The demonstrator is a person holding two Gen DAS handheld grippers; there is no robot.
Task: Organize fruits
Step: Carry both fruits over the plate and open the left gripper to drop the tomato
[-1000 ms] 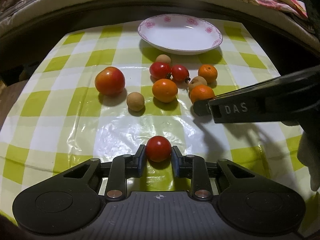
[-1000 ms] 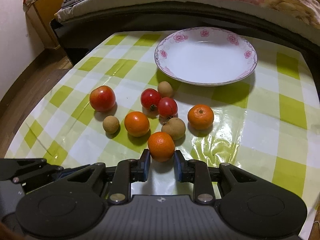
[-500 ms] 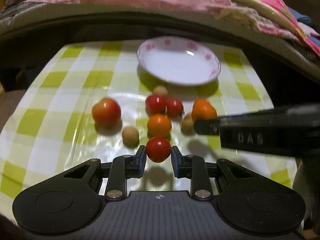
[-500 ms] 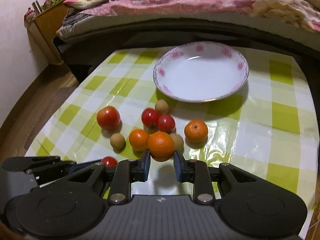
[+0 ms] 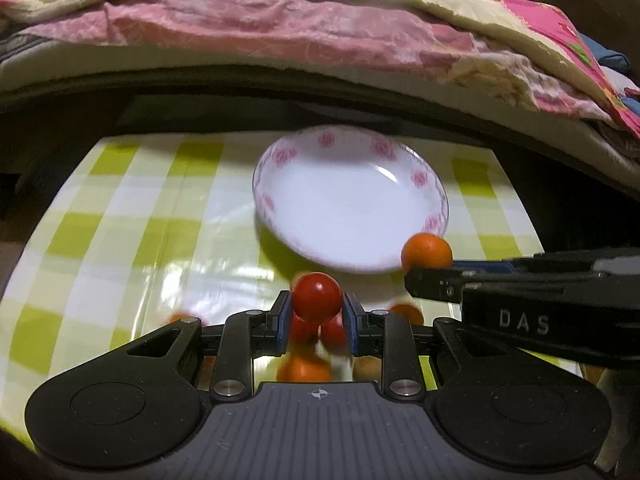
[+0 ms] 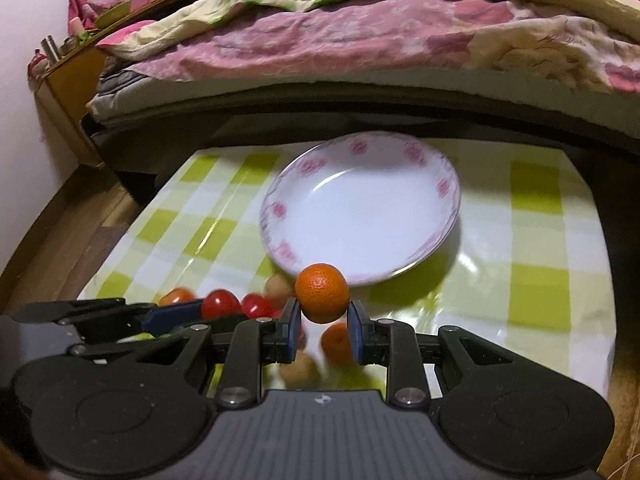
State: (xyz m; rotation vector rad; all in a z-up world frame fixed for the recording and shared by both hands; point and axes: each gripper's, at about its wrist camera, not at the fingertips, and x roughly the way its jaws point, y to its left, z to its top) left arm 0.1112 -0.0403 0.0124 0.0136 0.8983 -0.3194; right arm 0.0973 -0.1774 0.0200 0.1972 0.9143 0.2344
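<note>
A: Left gripper (image 5: pixel 316 318) status?
B: Clamped on a red tomato (image 5: pixel 317 297), held clear of the checked tablecloth (image 5: pixel 120 216). Right gripper (image 6: pixel 323 334) is clenched on a mandarin (image 6: pixel 322 293), also up in the air.
A: Plate?
B: White plate (image 6: pixel 444 188) with pink flowers sits past both, nothing in it.
A: Remaining fruit?
B: Mostly hidden. In the left wrist view it's blurred bits behind the fingers (image 5: pixel 280 322). The right wrist view shows two small red tomatoes (image 6: pixel 256 305) and a brown round one (image 6: pixel 300 370), smeared; can't count the rest.
A: Background?
B: Bedding (image 5: pixel 280 28), cut off at the frame.
</note>
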